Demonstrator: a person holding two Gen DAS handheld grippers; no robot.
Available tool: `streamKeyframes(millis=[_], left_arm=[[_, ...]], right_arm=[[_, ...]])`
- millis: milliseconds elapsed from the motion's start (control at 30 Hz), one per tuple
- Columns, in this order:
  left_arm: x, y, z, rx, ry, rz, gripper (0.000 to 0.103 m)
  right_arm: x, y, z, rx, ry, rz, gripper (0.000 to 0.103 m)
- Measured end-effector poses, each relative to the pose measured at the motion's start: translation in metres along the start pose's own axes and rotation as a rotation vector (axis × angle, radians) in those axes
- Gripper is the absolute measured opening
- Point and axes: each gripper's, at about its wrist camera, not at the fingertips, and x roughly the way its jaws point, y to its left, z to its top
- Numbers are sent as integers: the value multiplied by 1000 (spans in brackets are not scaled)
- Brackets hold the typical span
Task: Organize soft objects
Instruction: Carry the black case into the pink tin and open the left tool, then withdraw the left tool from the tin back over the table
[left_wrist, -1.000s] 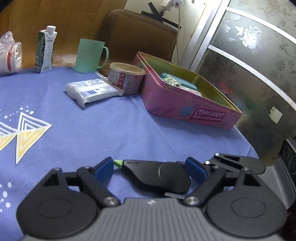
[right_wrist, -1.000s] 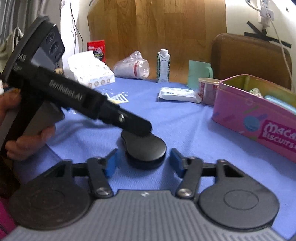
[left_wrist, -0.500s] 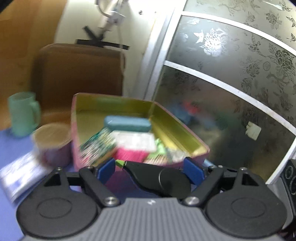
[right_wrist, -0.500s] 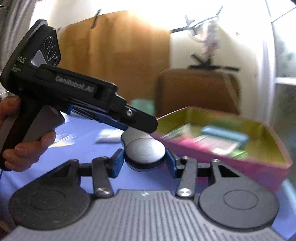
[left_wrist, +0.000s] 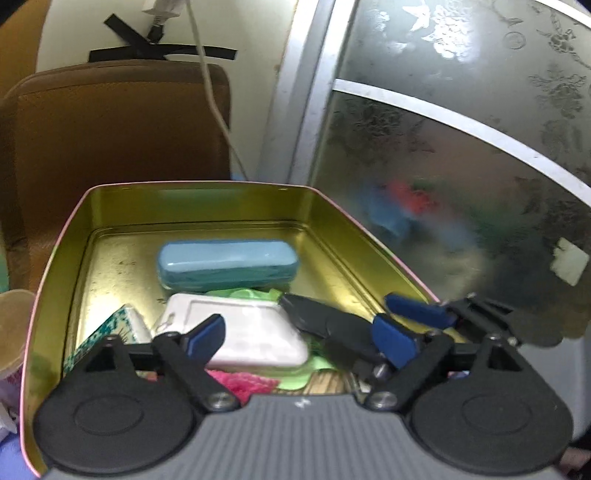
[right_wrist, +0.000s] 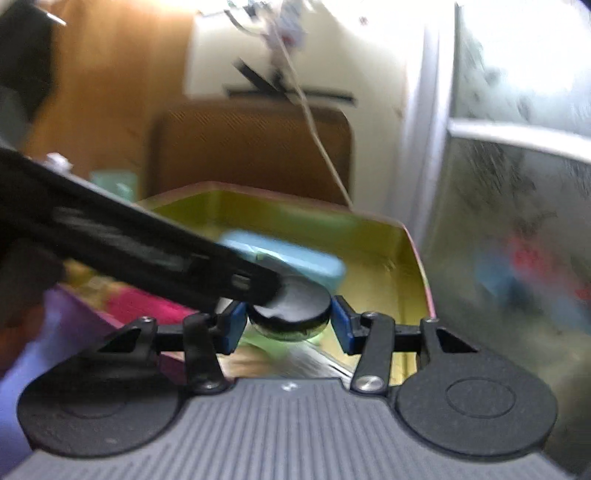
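Apparently unloading: left gripper (left_wrist: 299, 338) and right gripper (right_wrist: 288, 323) hover over the tin (left_wrist: 192, 206), jaws opening off the black object (left_wrist: 325, 321) between them.

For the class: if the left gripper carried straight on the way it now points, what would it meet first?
Probably the white packet in the tin, lying just beyond the left gripper, whose jaws are opening with nothing gripped. The right gripper's black finger crosses close by; depth is unclear.

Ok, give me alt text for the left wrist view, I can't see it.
The left gripper, its jaws opening with nothing pressed between them, hangs over an open tin. Inside lie a blue case, a white packet and pink cloth; the right gripper reaches in alongside.
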Motion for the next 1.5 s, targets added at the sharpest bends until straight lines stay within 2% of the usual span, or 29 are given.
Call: streamKeyframes(millis=[133, 333, 500, 633, 767, 867, 933, 1000, 1133, 1200, 1333, 1500], left_arm=[[-11, 6, -2, 5, -23, 23, 97], [-61, 12, -7, -2, -118, -9, 99], [-117, 34, -29, -9, -190, -13, 101], [-158, 65, -53, -23, -209, 27, 103], [-184, 99, -80, -41, -185, 106, 103], [-192, 119, -99, -42, -145, 225, 103], [-198, 135, -111, -72, -124, 276, 103], [-202, 150, -121, -104, -103, 325, 103], [-206, 175, -132, -160, -84, 428, 102], [-204, 187, -135, -227, -63, 423, 102], [-210, 204, -140, -317, -68, 400, 102], [-213, 207, -142, -340, -80, 391, 103]], right_arm=[[-3, 0, -3, -4, -17, -66, 71], [-27, 11, -7, 57, -73, -42, 71], [-53, 36, -14, 138, -137, 35, 71], [-67, 71, -22, 140, -145, 125, 70], [-70, 110, -28, 85, -88, 231, 70], [-63, 140, -29, 19, -20, 281, 69], [-56, 159, -29, -11, 20, 306, 68], [-48, 174, -27, -32, 57, 324, 68], [-32, 200, -23, -60, 118, 305, 67], [-26, 207, -16, -63, 125, 294, 67], [-16, 222, -9, -96, 138, 263, 67], [-9, 233, -12, -124, 175, 246, 68]])
